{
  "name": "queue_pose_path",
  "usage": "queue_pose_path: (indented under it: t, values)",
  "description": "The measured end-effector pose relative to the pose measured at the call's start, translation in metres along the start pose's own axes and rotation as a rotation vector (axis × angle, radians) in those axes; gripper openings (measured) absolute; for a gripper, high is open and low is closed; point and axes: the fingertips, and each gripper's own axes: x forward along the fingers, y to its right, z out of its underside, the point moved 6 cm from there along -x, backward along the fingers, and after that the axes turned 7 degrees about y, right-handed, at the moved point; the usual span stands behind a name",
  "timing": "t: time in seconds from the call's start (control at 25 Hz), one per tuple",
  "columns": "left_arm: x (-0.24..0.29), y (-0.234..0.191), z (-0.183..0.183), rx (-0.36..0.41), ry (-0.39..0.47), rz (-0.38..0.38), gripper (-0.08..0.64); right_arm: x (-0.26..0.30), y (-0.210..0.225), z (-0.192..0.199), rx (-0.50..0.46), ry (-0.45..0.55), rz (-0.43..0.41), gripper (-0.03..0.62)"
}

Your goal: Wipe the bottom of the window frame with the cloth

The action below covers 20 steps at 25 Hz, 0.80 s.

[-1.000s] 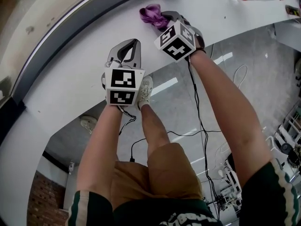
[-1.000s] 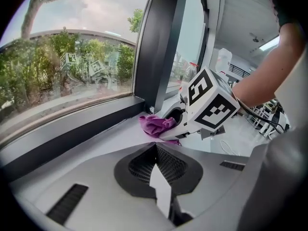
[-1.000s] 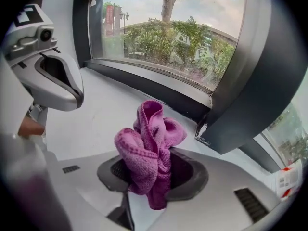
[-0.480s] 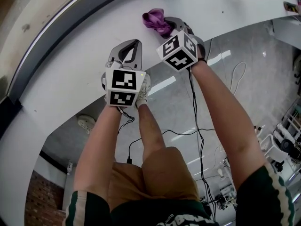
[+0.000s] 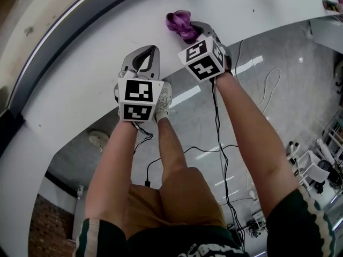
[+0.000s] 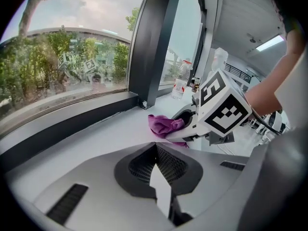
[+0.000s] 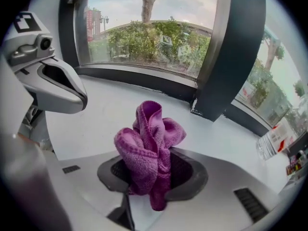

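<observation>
The jaws of our right gripper [image 7: 151, 196] are pinched on the purple cloth [image 7: 150, 146]. It stands up out of them in a bunched, folded wad, with a short tail hanging below the pinch. The jaws of our left gripper [image 6: 161, 191] are drawn together with nothing between them.

The cloth sits low over the white surface [image 7: 108, 110]. From the left gripper view it looks to be on it or just above it, and we cannot tell which. The left gripper is beside the right one and a little behind it, with its tip over the same surface.

The coming move depends on the bottom of the window frame [image 7: 144, 79]. This dark rail lies straight ahead of the right jaws, beyond a strip of bare surface, and its long axis runs across our line of reach from left to right in a gentle curve. A dark upright post [image 7: 226, 57] meets the rail just to the right of the cloth's line.

We judge the wipe not yet begun, because the cloth is near the rail but apart from it. The right hand is the one to carry the cloth forward to the rail and then sweep it sideways along the rail.
</observation>
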Motion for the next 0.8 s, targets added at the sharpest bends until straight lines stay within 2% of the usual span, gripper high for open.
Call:
queue_pose_path:
  t: [0.24, 0.44, 0.8]
  values:
    - [-0.013, -0.005, 0.005, 0.003, -0.008, 0.003, 0.003, 0.002, -0.008, -0.001, 0.073, -0.045, 0.029, 0.163]
    - [-0.028, -0.016, 0.009, 0.006, 0.000, -0.003, 0.003, 0.001, -0.032, -0.003, 0.088, -0.051, 0.031, 0.163]
    - [-0.057, -0.041, 0.025, -0.013, 0.013, -0.023, 0.003, 0.002, -0.069, -0.010, 0.187, -0.051, 0.084, 0.163]
